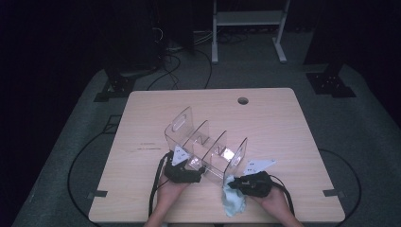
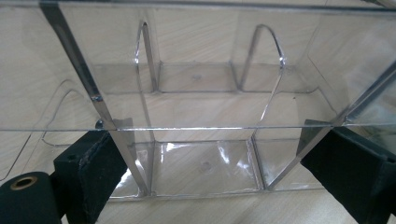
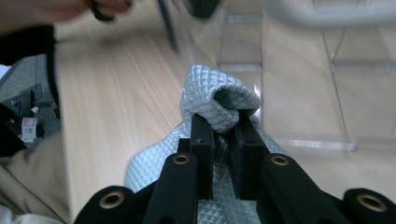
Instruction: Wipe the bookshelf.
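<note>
The right claw is being kept nearly closed on a fold of pale quilted cloth, which is being pinched between its two black jaws and is bulging above them. In the high view the same cloth is seen hanging from the right claw onto the desk near its front edge, just beside the right end of a clear plastic organizer. The organizer is being shown standing upright near the middle of the desk, divided into several compartments by see-through partitions. The left claw is being held against the organizer's near left corner. In the left gripper view its jaws are standing wide, one on either side of the organizer, with the clear walls between them; the left jaw is lying close against a wall, but whether the pads are actually pressing on the plastic cannot be told. Both claws are being carried by hands entering from the bottom of the high view, the right hand well clear of the left.
</note>
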Available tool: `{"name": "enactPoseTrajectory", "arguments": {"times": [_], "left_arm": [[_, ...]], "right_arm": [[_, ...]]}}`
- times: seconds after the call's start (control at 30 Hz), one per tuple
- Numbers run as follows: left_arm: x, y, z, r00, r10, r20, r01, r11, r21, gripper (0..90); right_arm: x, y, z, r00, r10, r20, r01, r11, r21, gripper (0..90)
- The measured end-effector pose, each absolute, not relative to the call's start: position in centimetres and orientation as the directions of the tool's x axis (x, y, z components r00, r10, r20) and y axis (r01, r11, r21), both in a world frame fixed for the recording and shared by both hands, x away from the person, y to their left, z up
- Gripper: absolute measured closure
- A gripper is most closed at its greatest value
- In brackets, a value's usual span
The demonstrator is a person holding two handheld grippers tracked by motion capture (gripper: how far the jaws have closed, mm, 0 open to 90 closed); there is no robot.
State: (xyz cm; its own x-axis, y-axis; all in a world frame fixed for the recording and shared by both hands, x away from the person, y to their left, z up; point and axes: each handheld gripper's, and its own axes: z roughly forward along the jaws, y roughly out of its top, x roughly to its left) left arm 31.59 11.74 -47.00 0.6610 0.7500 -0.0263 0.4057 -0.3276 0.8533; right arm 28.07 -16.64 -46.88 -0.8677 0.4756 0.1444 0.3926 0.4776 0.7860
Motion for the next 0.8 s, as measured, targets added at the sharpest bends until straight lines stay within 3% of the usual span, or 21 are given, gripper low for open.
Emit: {"name": "enactPoseTrajectory", "arguments": {"times": [0.13,0.4,0.6,0.8], "left_arm": [[31.6,11.7,-47.0,0.663,0.748,-0.017,0.4,-0.335,0.853,8.2],[31.7,11.8,-47.0,0.663,0.749,-0.021,0.403,-0.333,0.853,8.2],[31.7,11.8,-46.9,0.667,0.745,-0.019,0.403,-0.339,0.85,8.2],[31.6,11.8,-46.9,0.667,0.745,-0.017,0.401,-0.341,0.85,8.2]], "right_arm": [[28.0,-16.9,-45.6,-0.874,0.47,0.123,0.36,0.456,0.814,80.7],[29.1,-16.9,-48.6,-0.852,0.485,0.195,0.446,0.48,0.755,80.7],[28.6,-16.8,-47.5,-0.87,0.462,0.17,0.407,0.478,0.778,80.7],[31.6,-19.4,-48.2,-0.797,0.583,0.159,0.469,0.431,0.77,80.7]]}}
